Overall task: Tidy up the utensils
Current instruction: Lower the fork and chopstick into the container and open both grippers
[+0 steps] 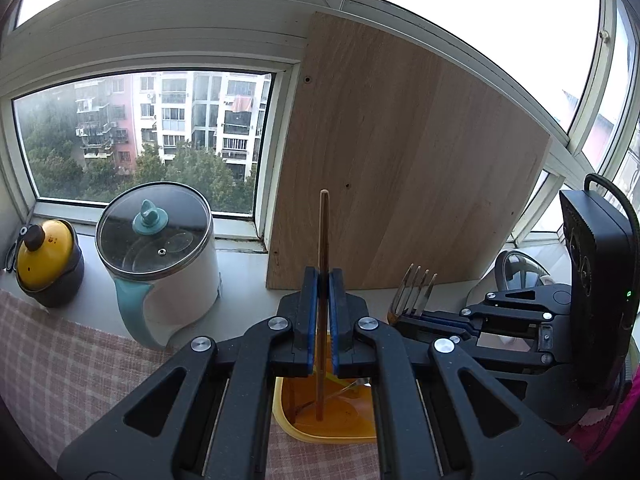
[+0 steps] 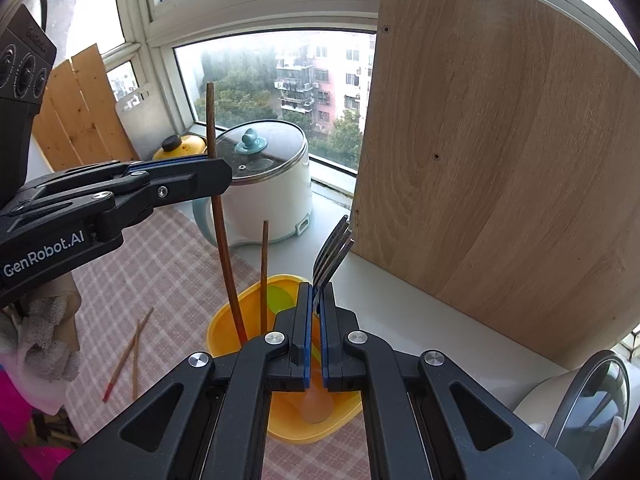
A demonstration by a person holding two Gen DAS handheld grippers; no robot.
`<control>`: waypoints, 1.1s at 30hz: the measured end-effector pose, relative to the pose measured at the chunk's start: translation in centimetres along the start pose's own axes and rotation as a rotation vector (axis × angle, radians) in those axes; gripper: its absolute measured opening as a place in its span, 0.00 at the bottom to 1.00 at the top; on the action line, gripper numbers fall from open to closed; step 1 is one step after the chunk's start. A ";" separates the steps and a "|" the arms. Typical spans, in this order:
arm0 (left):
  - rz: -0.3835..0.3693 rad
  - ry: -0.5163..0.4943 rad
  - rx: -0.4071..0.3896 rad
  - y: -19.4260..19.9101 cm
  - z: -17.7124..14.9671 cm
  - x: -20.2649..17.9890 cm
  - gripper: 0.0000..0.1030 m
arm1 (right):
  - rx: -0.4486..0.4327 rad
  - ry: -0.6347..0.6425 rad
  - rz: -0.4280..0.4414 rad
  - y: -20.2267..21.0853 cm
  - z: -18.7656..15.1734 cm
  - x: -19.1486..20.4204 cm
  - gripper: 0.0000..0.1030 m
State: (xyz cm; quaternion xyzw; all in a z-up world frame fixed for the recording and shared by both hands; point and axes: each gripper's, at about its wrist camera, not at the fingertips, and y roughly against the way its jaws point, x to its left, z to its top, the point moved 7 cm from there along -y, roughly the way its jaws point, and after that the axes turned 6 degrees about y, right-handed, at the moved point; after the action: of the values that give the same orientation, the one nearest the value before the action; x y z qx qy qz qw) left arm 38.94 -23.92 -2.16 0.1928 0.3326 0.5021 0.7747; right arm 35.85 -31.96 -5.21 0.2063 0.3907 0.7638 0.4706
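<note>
The bench [image 2: 400, 300] ends at the window sill, with a leaning wooden board [image 2: 500, 160] closing off the right and bare surface in front of it. From left: two loose chopsticks [image 2: 134, 344] on the checked cloth [image 2: 168, 264], a yellow-lidded pot [image 1: 44, 256], a white cooker [image 1: 160, 256], then the yellow tub [image 2: 240, 320] holding one upright chopstick [image 2: 264, 272]. The left gripper [image 1: 323, 280] is clenched on a chopstick [image 1: 323, 232] whose tip stands in the tub; the right gripper [image 2: 316, 292] grasps a fork [image 2: 332, 252], tines up, above the tub.

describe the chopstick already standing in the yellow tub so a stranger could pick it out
Find the yellow tub on the checked cloth, before the white pot. Two brown sticks rise from it; the loose chopstick is the shorter, straighter one, with no gripper on it.
</note>
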 end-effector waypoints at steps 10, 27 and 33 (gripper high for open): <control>0.032 -0.006 0.068 -1.3 -3.9 1.3 0.03 | 0.034 0.019 -0.012 -1.4 -2.3 0.5 0.02; 0.036 -0.002 0.065 0.8 -4.9 1.6 0.14 | 0.012 -0.013 -0.068 0.3 -3.1 -0.2 0.15; 0.047 0.010 0.041 2.8 -5.2 2.1 0.14 | -0.016 -0.007 -0.085 1.8 -3.2 0.4 0.25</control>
State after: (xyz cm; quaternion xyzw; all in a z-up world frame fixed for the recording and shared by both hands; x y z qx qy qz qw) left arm 34.00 -20.99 -4.70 0.2136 0.3420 0.5145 0.7568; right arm 32.48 -33.34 -5.70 0.1886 0.3913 0.7455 0.5055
